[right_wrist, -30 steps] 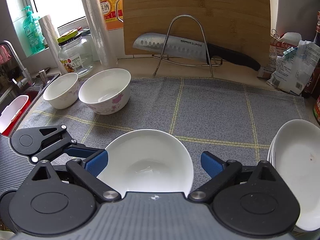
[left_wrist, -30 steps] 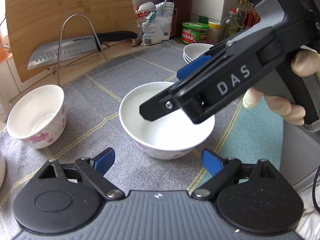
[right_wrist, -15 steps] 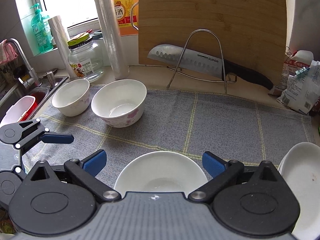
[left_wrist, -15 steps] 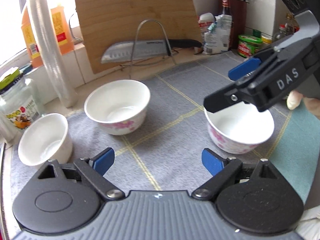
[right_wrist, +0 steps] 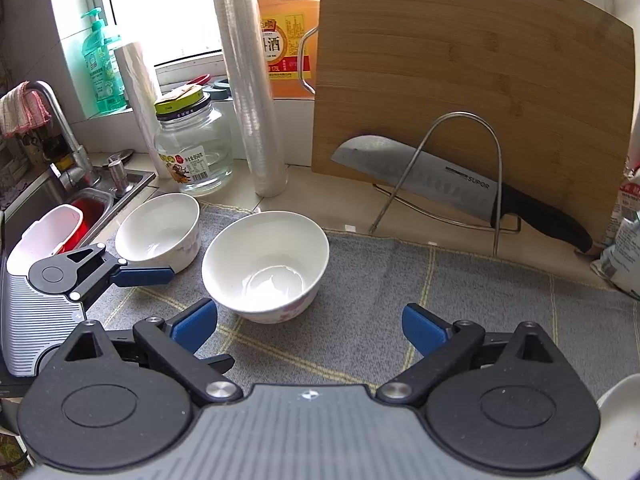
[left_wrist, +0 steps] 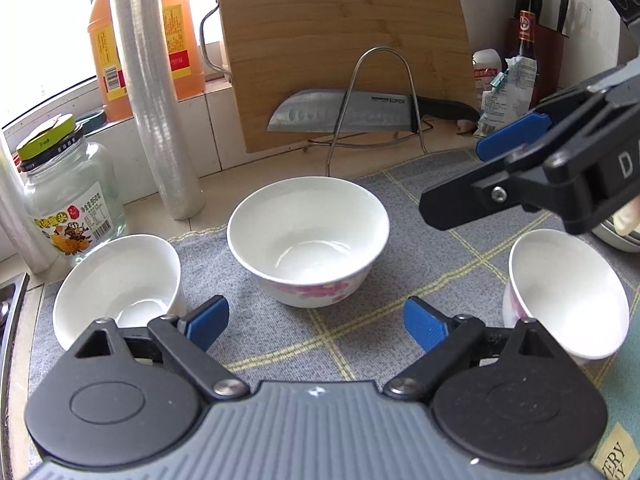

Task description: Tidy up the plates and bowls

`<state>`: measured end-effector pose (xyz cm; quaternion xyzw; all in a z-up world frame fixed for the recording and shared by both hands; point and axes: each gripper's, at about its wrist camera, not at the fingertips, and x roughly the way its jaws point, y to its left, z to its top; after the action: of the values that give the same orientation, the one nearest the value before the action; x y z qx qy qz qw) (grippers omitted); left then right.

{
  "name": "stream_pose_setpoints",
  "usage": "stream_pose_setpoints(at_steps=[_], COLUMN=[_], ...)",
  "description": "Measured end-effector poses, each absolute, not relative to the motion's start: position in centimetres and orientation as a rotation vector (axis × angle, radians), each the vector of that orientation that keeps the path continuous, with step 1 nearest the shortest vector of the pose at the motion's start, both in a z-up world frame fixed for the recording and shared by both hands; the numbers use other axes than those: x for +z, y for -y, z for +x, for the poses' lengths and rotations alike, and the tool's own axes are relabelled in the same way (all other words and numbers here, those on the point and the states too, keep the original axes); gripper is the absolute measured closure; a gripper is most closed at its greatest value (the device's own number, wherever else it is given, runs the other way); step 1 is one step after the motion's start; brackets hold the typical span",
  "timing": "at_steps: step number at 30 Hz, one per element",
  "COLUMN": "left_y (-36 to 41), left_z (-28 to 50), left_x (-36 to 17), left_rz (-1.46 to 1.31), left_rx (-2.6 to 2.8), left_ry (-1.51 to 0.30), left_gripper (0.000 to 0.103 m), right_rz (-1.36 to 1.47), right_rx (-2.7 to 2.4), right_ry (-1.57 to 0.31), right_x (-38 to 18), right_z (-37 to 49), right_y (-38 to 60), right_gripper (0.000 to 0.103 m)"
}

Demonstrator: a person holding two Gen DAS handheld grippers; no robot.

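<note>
Left gripper (left_wrist: 316,322): jaws wide apart, nothing between the pads. Right gripper (right_wrist: 310,326): jaws apart and closing slightly, also empty; only mat shows between them.

Floral bowl (left_wrist: 308,240) stands upright on the grey mat (left_wrist: 420,312), just ahead of the left jaws and centred on them. Smaller bowl (left_wrist: 116,280) sits to its left near the mat edge, apart from it. A third bowl (left_wrist: 564,292) stands well to the right, below the right gripper. Stacked plates (right_wrist: 618,420) show only as a rim at the lower right of the right wrist view.

Handling judgement: glazed ceramic, so rigid, fairly heavy, smooth and chippable. Film of water in the floral bowl's bottom, likely slippery. Best hold looks like a rim pinch, one pad inside the wall, one outside, seated deep. Set down gently when nesting.

Knife (left_wrist: 360,116) in the rack on the bench behind; keep clear.
</note>
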<state>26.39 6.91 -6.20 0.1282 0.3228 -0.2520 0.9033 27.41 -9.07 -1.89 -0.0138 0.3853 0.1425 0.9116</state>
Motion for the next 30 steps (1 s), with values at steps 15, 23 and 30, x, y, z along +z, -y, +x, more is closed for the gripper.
stream_pose_setpoints(at_steps=[15, 23, 30], left_y=[-6.1, -5.9, -5.8], left_z=[28.8, 30.0, 30.6], left_x=[-7.1, -7.0, -7.0], left_rz=[0.282, 0.276, 0.285], left_rx=[-0.532, -0.540, -0.568], left_ry=[-0.687, -0.672, -0.665], left_gripper=[0.009, 0.009, 0.010], right_rz=[-0.131, -0.112, -0.115], right_rx=[0.402, 0.439, 0.469], right_ry=[-0.868, -0.899, -0.927], right_x=[-3.4, -4.2, -4.9], right_z=[33.3, 36.1, 37.6], right_y=[7.1, 6.7, 6.1], right_gripper=[0.011, 0.017, 0.027])
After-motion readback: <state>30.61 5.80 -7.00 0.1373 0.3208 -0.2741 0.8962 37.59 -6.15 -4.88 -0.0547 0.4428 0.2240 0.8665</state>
